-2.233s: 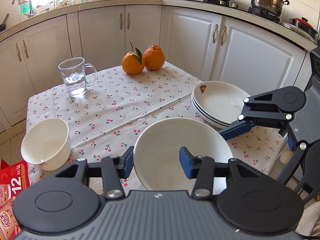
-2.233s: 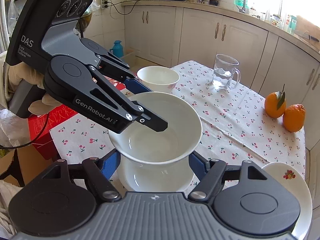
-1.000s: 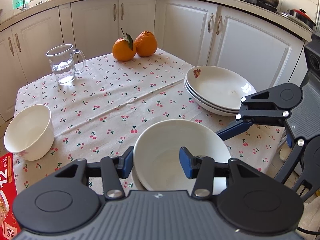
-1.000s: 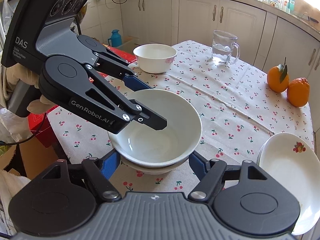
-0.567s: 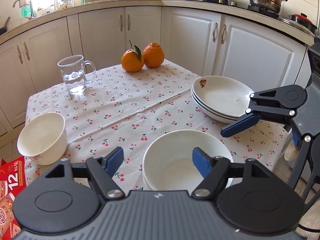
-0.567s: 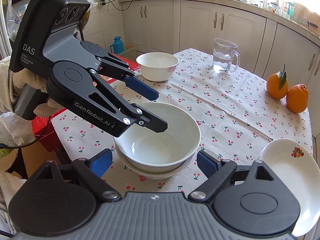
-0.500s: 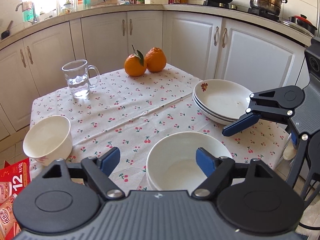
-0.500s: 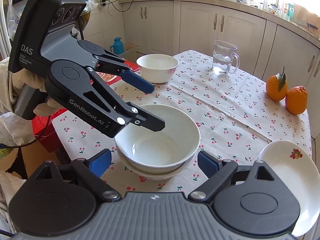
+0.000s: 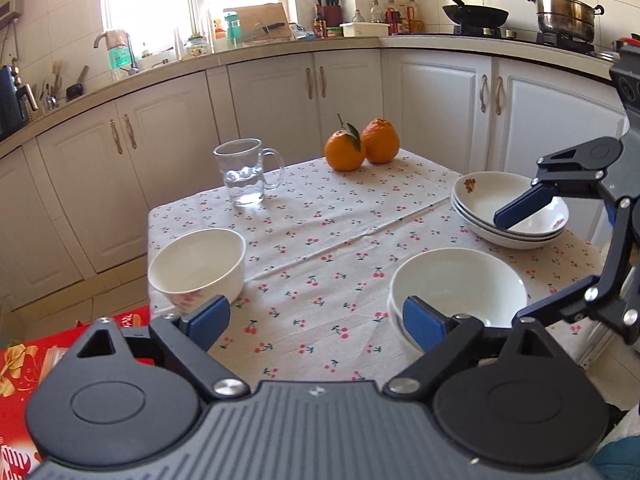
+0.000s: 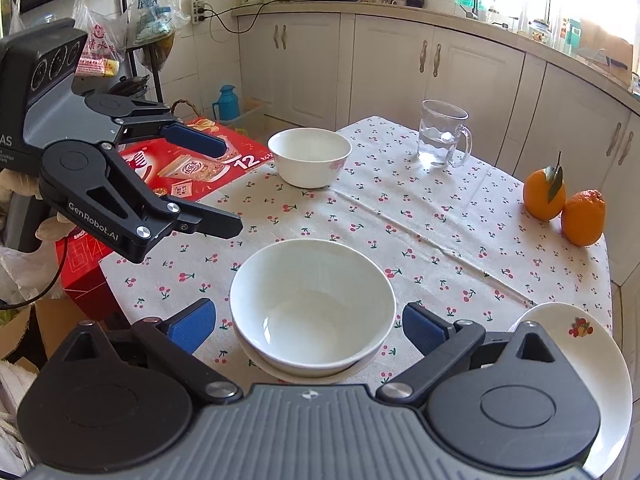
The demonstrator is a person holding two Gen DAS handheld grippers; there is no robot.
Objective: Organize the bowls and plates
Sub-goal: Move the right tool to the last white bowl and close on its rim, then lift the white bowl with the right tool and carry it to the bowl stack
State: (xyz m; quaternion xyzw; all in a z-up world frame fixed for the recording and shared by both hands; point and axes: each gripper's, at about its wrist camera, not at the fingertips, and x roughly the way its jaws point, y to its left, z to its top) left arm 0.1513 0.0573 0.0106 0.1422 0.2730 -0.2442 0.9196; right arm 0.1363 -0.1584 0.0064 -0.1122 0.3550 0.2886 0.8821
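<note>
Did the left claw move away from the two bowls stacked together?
Yes. In the right wrist view the left claw has pulled back off the stacked bowls toward the red box. Its jaws have just been opening, with nothing between them.

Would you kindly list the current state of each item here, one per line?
Left tongs: open, empty.
Right tongs: open, astride the stacked bowls, not gripping.
Stacked bowls: nested, upright, empty.
Single bowl: upright, alone.
Plates: stacked.
Glass mug: upright, partly filled with water.
</note>
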